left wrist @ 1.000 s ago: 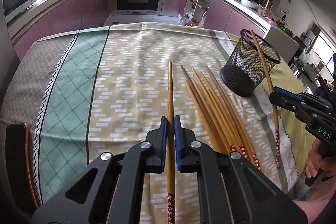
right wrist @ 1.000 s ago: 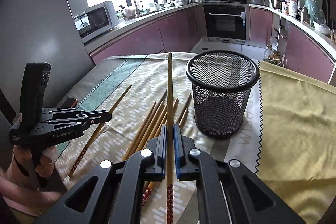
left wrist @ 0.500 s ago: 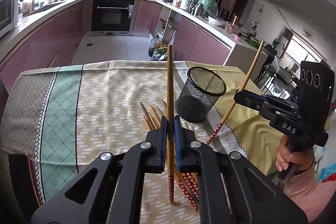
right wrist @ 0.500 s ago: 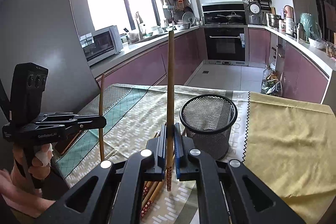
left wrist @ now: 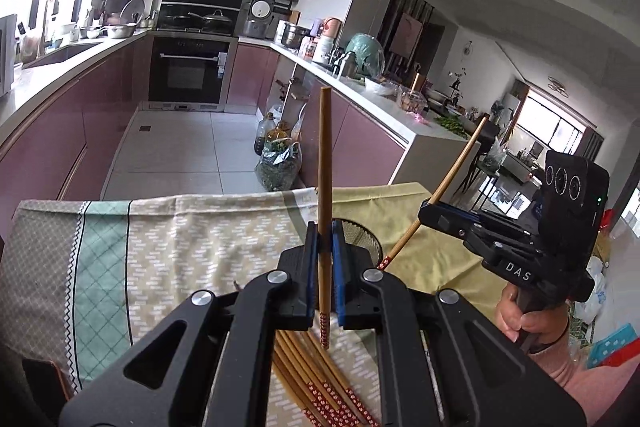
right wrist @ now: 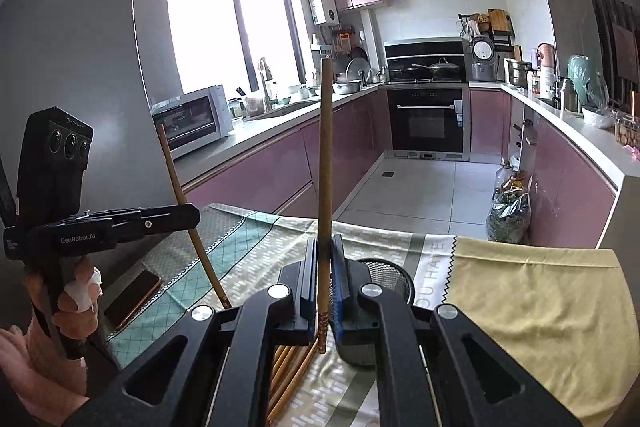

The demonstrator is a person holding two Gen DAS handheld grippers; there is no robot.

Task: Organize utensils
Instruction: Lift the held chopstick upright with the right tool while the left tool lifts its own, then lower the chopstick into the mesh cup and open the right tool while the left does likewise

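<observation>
My left gripper (left wrist: 324, 227) is shut on a wooden chopstick (left wrist: 324, 167) that stands nearly upright, its red-patterned end hanging below the pads. My right gripper (right wrist: 324, 241) is shut on a second chopstick (right wrist: 325, 155), also upright. Both are held in the air above the table. The black mesh cup (left wrist: 362, 239) sits just behind my left fingers, and in the right wrist view the mesh cup (right wrist: 390, 275) is partly hidden by my right fingers. Several loose chopsticks (left wrist: 316, 387) lie on the tablecloth below; the loose chopsticks (right wrist: 288, 367) also show under my right gripper.
A patterned tablecloth (left wrist: 180, 247) covers the table and a yellow cloth (right wrist: 540, 299) lies to the right of the cup. A phone (right wrist: 134, 297) lies at the table's left edge. A hand (left wrist: 520, 319) grips the right tool. Kitchen counters and floor lie beyond.
Both grippers have risen and tipped upward, lifting their chopsticks off the table to nearly upright. The cup and the loose chopsticks have dropped lower in both views.
</observation>
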